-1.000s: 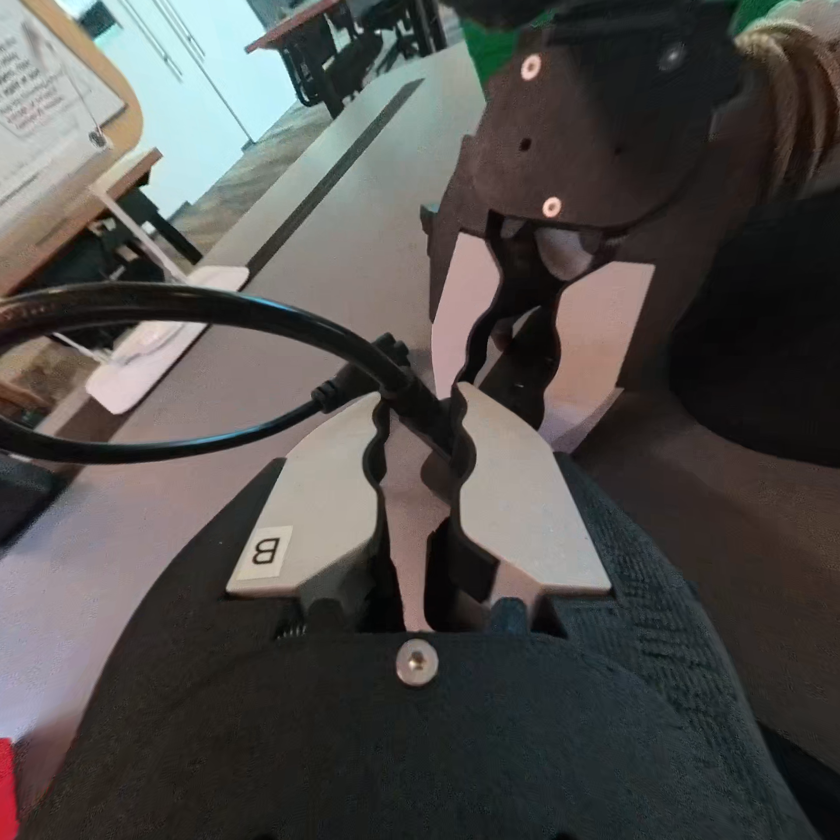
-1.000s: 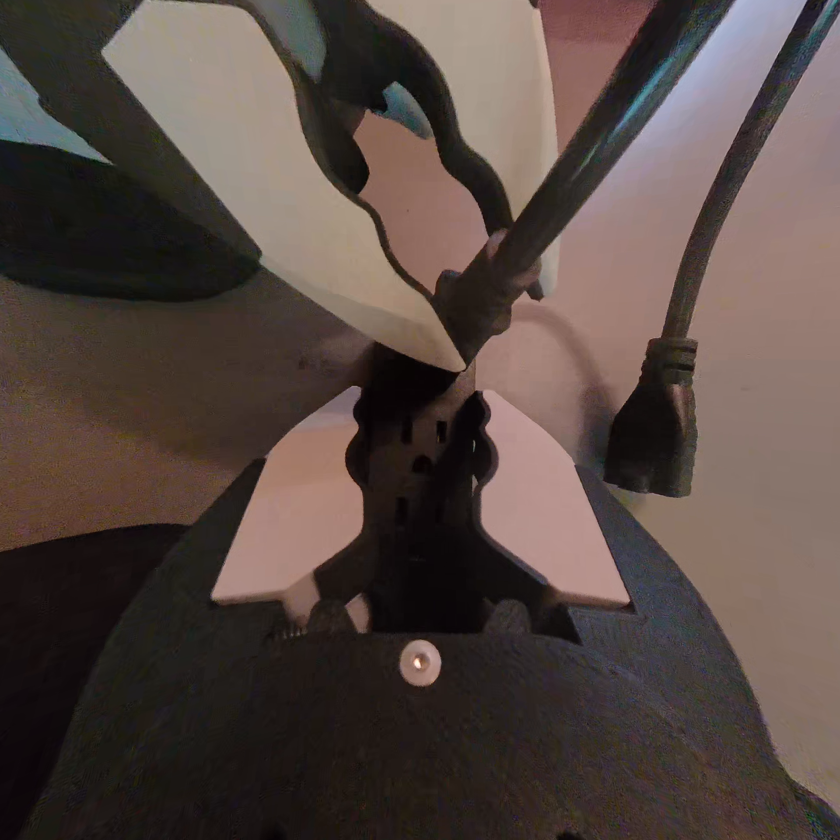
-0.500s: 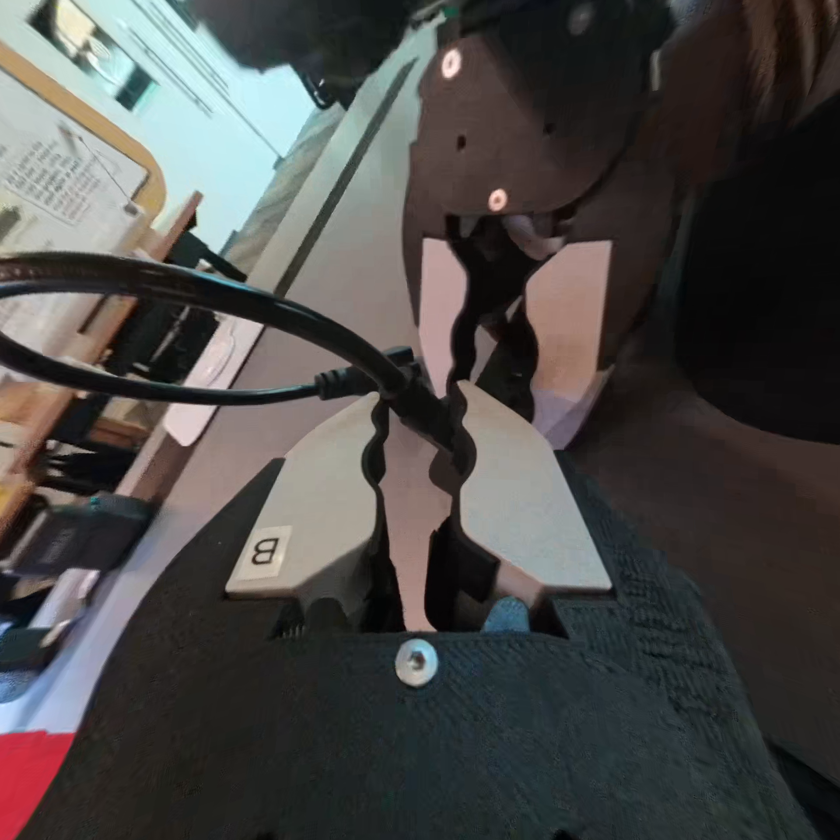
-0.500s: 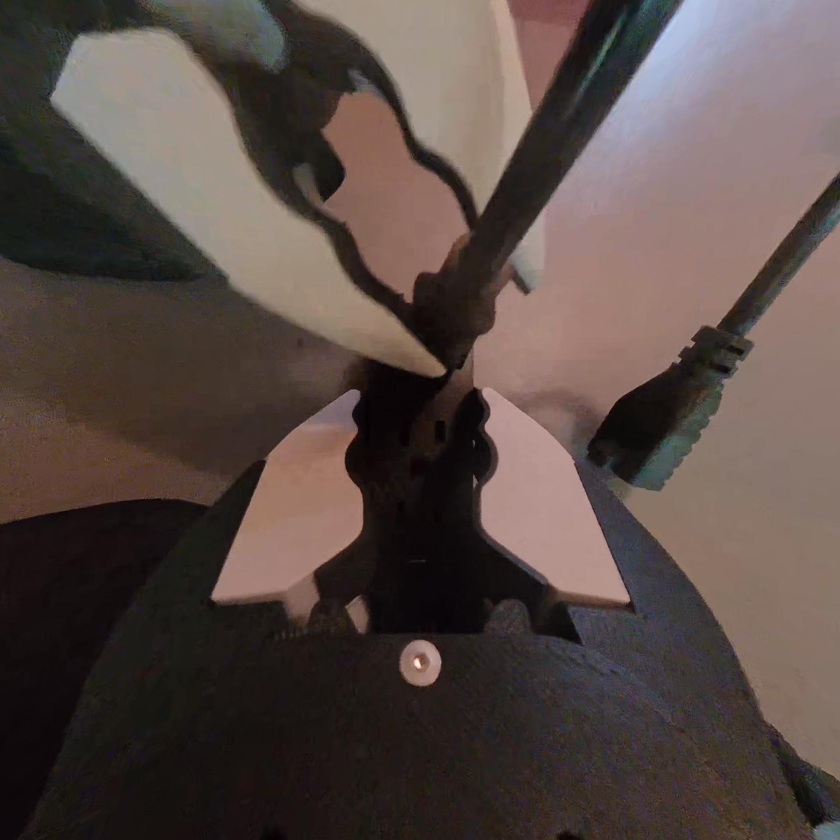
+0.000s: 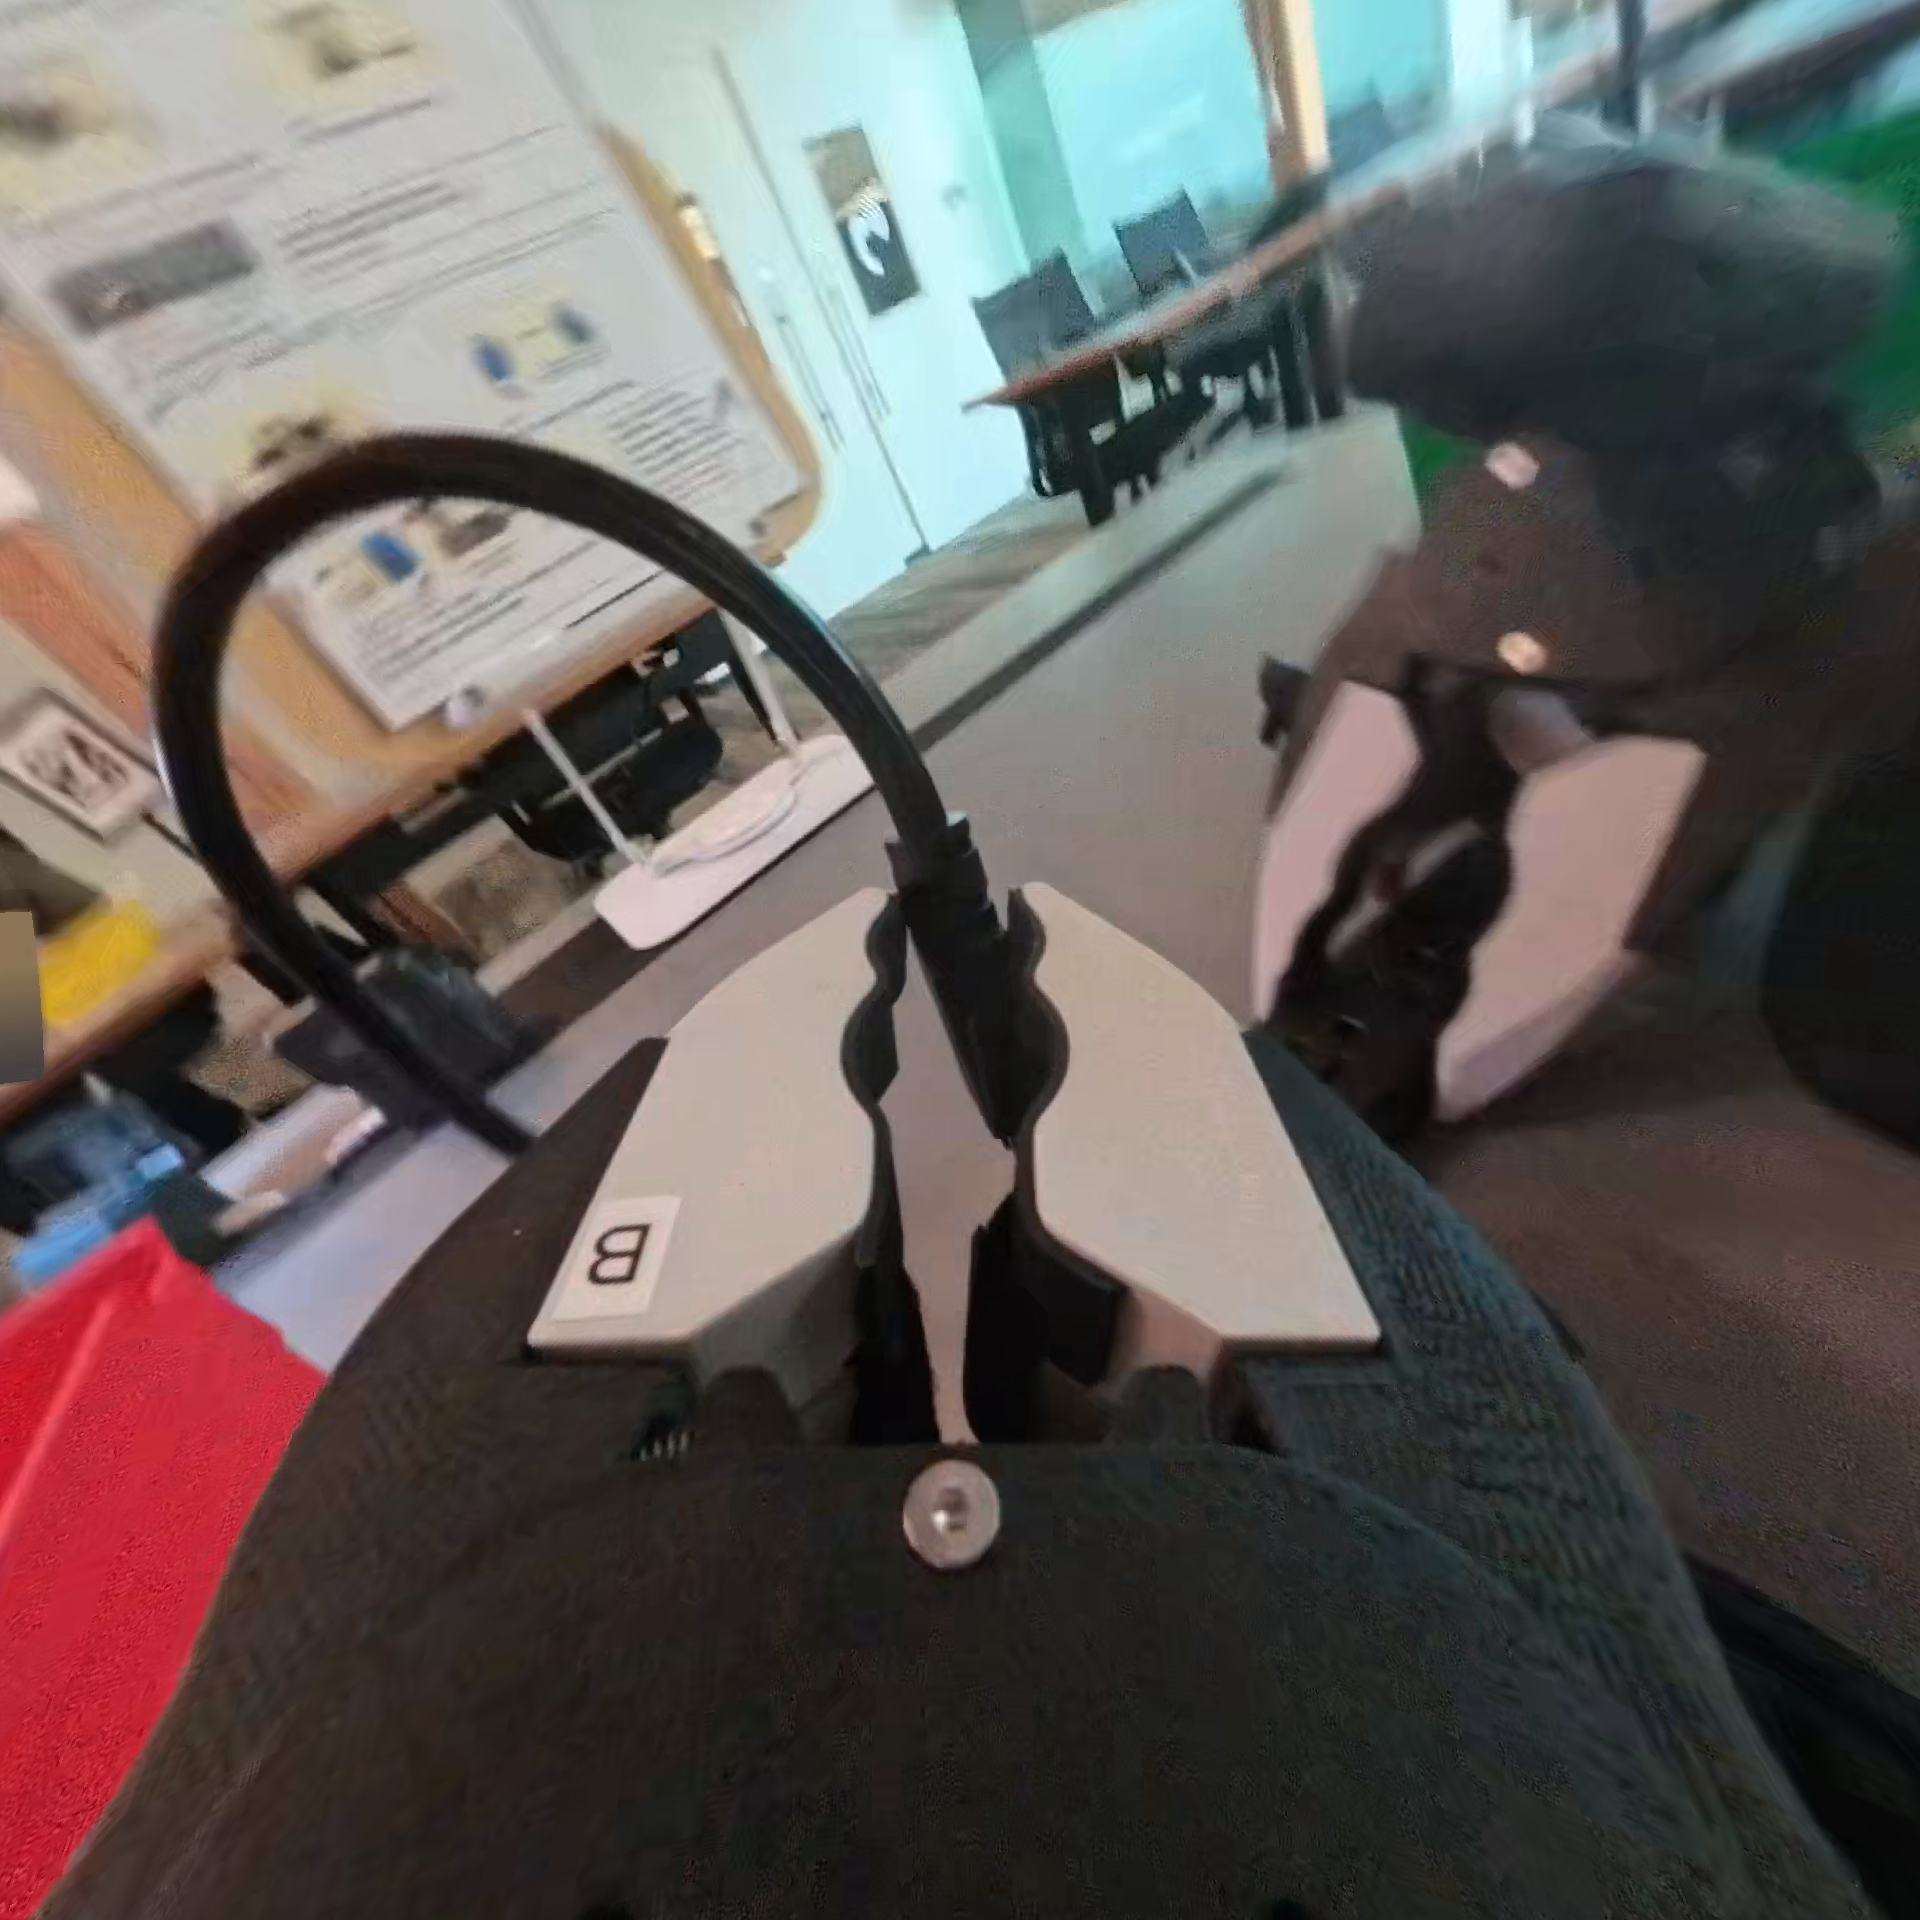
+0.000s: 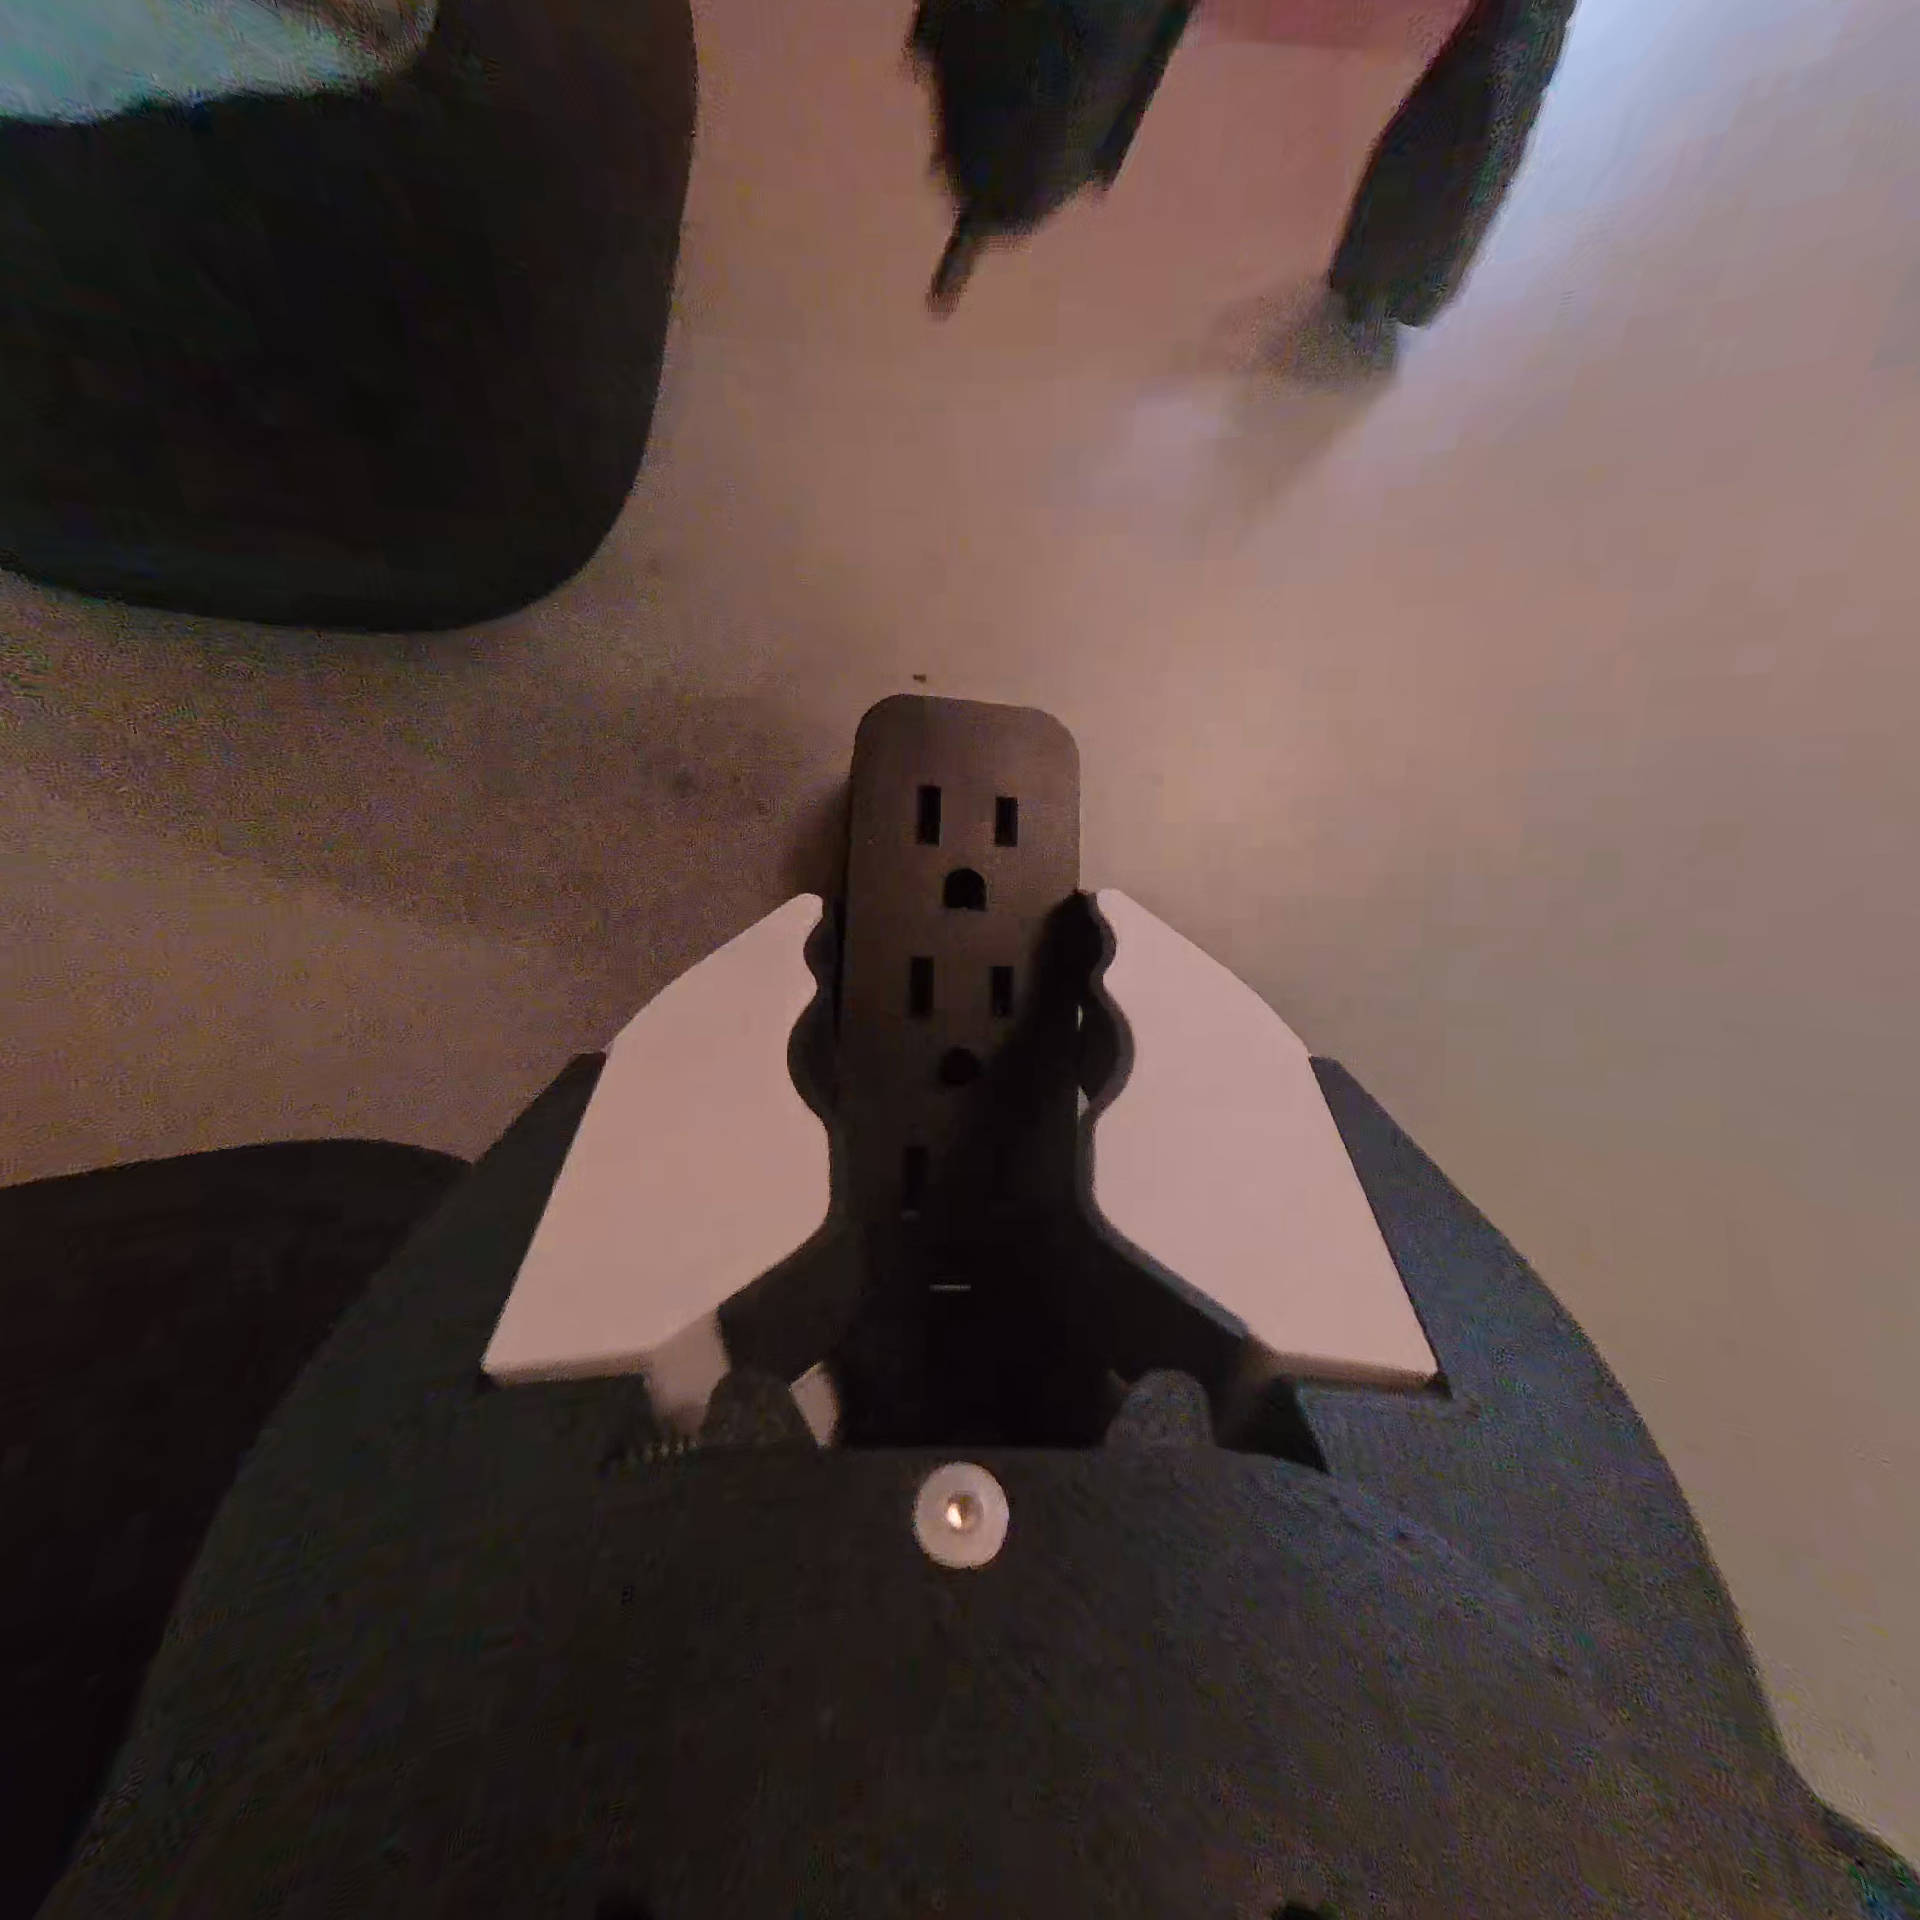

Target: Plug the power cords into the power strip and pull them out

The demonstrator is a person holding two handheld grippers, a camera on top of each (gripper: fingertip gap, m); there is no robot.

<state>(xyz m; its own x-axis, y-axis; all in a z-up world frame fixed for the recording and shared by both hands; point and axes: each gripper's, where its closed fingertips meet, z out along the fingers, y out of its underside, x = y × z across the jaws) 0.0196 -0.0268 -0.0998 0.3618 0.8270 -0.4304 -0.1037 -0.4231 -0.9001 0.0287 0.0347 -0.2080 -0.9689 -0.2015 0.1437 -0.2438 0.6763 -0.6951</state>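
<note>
Left hand-held gripper (image 5: 951, 997): fingers pinched on the black moulded plug (image 5: 971, 966) of a power cord (image 5: 436, 488). The plug sits between the finger pads, angled toward 11 o'clock. The cord arches up from it and drops toward 8 o'clock. Judgement: holding the plug body rather than the cable spares the cord strain and keeps the prongs steerable.

Right hand-held gripper (image 6: 961, 997): clamped across the sides of the black power strip (image 6: 961, 883), which lies on the pale bench (image 6: 1455, 831). The strip's far end juts out at 12 o'clock, and the two outlets in clear view are empty. Judgement: this grip anchors the strip so it cannot lift or slide while a plug is pushed in or drawn out.

In the right wrist view, two blurred dark shapes hang at 12 and 1 o'clock. The nearer shows a prong-like tip and is apart from the strip, so the cord appears unplugged. What the second shape is cannot be told.

Markings: a white sticker (image 5: 613, 1252) with a single dark letter sits on the left gripper's finger plate, at 8 o'clock of the plug. A poster board (image 5: 364, 312) stands at 10 o'clock, its print too blurred to read. No brand is visible on strip or plug.
</note>
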